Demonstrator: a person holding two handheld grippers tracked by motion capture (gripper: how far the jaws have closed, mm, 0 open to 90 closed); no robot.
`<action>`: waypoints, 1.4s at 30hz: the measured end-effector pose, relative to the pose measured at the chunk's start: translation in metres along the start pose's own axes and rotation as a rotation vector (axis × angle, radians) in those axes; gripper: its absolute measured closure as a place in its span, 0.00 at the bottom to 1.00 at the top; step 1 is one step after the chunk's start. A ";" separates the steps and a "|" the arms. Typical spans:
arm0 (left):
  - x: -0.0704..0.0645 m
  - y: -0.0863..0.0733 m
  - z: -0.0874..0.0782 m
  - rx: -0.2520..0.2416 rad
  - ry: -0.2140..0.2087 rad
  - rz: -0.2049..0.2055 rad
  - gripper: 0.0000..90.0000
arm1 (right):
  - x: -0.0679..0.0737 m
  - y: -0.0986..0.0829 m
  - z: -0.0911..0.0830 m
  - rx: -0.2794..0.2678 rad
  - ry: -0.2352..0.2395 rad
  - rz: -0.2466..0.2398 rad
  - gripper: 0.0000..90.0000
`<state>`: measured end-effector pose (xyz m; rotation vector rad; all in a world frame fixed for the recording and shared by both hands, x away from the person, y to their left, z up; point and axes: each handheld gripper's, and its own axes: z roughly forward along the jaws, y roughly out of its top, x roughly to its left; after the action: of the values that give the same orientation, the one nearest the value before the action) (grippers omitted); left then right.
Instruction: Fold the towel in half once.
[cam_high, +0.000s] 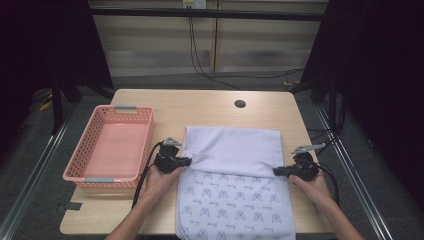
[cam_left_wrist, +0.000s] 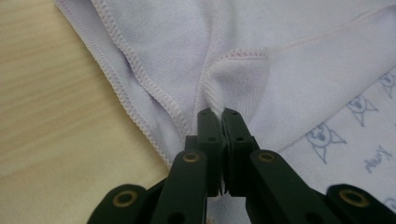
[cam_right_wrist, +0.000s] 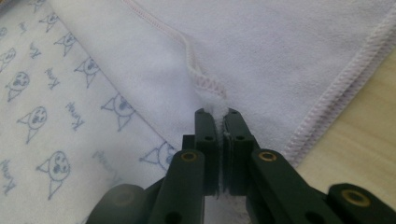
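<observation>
I see the pale lilac cloth (cam_high: 235, 170) lying on the wooden bench (cam_high: 210, 107), just right of the pink basket (cam_high: 112, 147). Its far half is folded over toward me, so the plain side covers part of the side printed with small cat faces. My left hand-held gripper (cam_high: 186, 161) pinches the folded edge at the left side of the cloth; in the left gripper view the jaws of this hand-held gripper (cam_left_wrist: 218, 112) are pressed together with a stitched corner of cloth (cam_left_wrist: 243, 70) between them. My right hand-held gripper (cam_high: 276, 171) grips the same edge at the right side, and in the right gripper view it (cam_right_wrist: 217, 112) is also closed tight on the hem of the cloth (cam_right_wrist: 280, 51). The basket stands near the left edge of the bench.
</observation>
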<state>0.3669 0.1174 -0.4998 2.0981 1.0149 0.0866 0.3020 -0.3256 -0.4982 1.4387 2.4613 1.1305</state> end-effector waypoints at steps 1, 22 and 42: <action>0.001 0.002 0.002 -0.006 0.010 -0.003 0.97 | -0.002 0.003 0.002 -0.003 -0.005 0.000 0.97; 0.036 0.050 0.036 0.001 0.060 -0.037 0.97 | -0.049 0.047 0.024 -0.026 -0.046 0.065 0.97; 0.048 0.068 0.035 0.004 0.084 -0.045 0.97 | -0.066 0.072 0.043 -0.130 -0.109 0.123 0.97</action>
<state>0.4560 0.1031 -0.4903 2.0890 1.1129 0.1515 0.4083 -0.3321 -0.5029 1.5862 2.2112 1.1757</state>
